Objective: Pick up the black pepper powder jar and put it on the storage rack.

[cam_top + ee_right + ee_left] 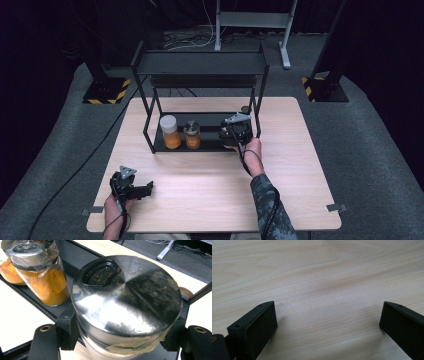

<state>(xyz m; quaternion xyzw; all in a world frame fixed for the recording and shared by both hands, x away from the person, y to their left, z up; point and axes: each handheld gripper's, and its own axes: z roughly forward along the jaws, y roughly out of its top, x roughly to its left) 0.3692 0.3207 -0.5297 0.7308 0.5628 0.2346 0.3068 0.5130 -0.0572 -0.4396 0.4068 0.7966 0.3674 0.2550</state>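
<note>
From the high view I count two grippers, one two-tier black rack [200,65] on the wooden table [210,195], and two jars of orange powder on its lower shelf: one with a white lid [170,131], one with a dark lid [192,134], side by side. My right gripper [237,131] sits at the right end of that shelf, and the jar it carries is hidden beneath it here. My left gripper [146,189] rests near the table's front left corner, well apart from the rack.

The left gripper view gives me what the high view cannot: both jaws spread wide over bare wood, nothing between them.

In the right gripper view I see the silver-lidded jar [126,300] clamped between the jaws, over the rack's lower shelf. Its metal lid is smeared with powder. Just beside it stands the dark-lidded jar, with the other orange jar partly showing behind that.
</note>
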